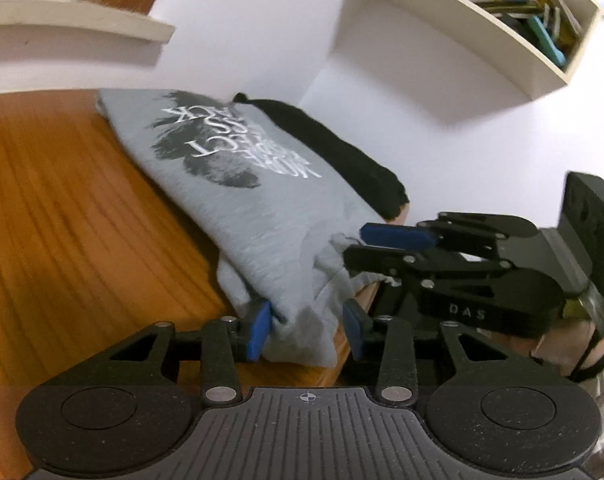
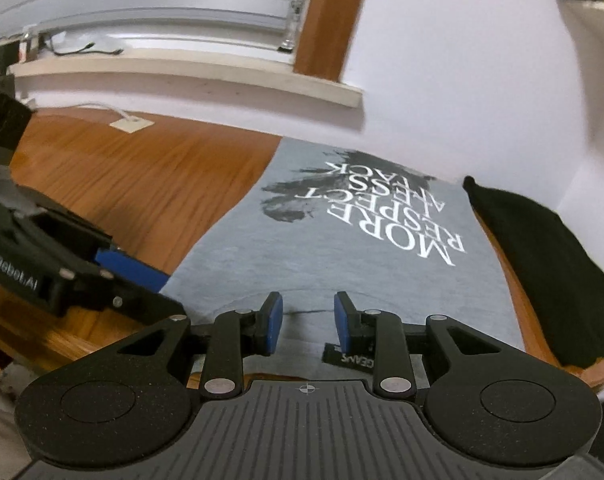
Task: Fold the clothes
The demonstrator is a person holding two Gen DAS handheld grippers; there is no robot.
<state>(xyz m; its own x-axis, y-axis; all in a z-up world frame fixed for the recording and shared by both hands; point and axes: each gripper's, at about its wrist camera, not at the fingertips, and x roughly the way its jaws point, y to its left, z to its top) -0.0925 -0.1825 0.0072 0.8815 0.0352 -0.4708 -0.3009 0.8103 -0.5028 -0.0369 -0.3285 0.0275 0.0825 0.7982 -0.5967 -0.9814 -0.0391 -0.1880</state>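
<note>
A grey T-shirt (image 1: 262, 208) with a dark print and white lettering lies folded on the wooden table (image 1: 62, 220). It also shows in the right wrist view (image 2: 342, 256). My left gripper (image 1: 308, 330) is open, with the near bunched edge of the shirt between its blue pads. My right gripper (image 2: 308, 326) is open over the shirt's near edge by the neck label. In the left wrist view the right gripper (image 1: 378, 246) sits at the shirt's right corner. In the right wrist view the left gripper (image 2: 134, 276) sits at the shirt's left edge.
A folded black garment (image 1: 342, 156) lies beside the grey shirt against the white wall; it also shows in the right wrist view (image 2: 550, 268). A bookshelf (image 1: 502, 12) hangs upper right. A window sill (image 2: 182, 76) runs along the back. The table edge (image 1: 366, 292) is near the grippers.
</note>
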